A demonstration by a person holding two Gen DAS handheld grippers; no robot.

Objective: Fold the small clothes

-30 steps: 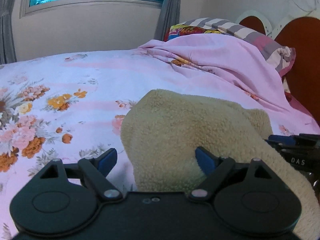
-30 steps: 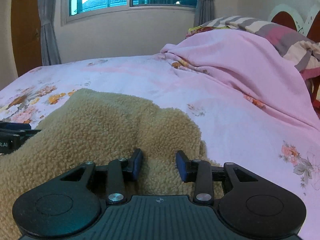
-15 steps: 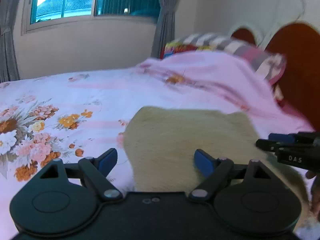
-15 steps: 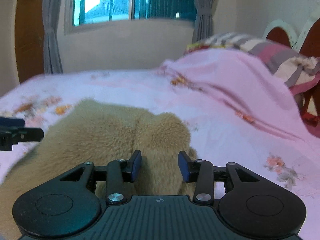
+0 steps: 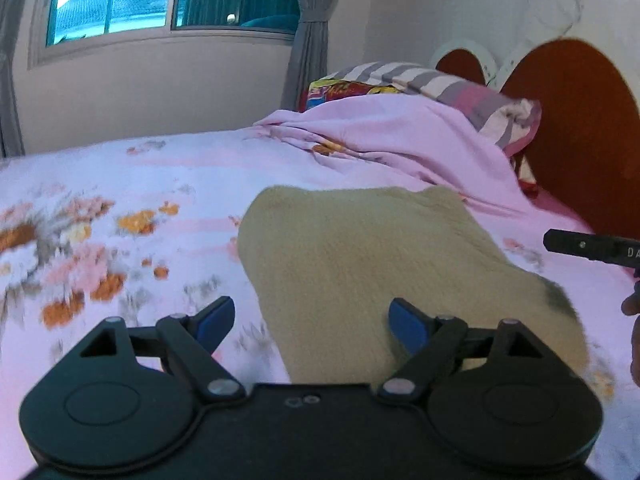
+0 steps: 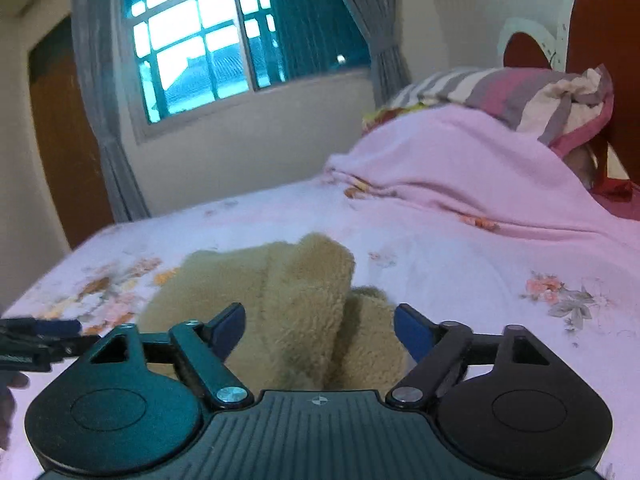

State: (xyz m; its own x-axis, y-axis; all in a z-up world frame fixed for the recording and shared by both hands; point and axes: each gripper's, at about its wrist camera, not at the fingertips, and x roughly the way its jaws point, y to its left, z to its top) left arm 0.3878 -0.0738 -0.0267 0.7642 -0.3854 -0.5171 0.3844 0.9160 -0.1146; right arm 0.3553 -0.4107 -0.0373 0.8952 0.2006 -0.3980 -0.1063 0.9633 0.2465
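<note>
Fleece garment (image 5: 372,264), tan, lies on the bed (image 5: 168,184) near its front edge, partly folded into a thick bundle. Long axis runs roughly front-to-back, toward the pillow (image 5: 460,92) end; exact outline uncertain, near end hidden behind gripper bodies.

Left gripper (image 5: 310,322): jaws spread wide, nothing pinched. Garment's left edge passes between the pads; right pad sits over the fleece, left pad over bare sheet. No pad contact visible.

Right gripper (image 6: 320,330): jaws have just been opening and now stand spread. A raised fold ridge of the fleece garment (image 6: 304,304) lies between the pads, w/o either pad pressing on it, i.e. released.

Key relation: garment lies directly ahead of and below both claws, centred btwn them. Right gripper is nearer the ridge; left gripper is nearer the free left edge. Judgement: next regrasp probably suits the left edge, approached along the garment's long axis.
</note>
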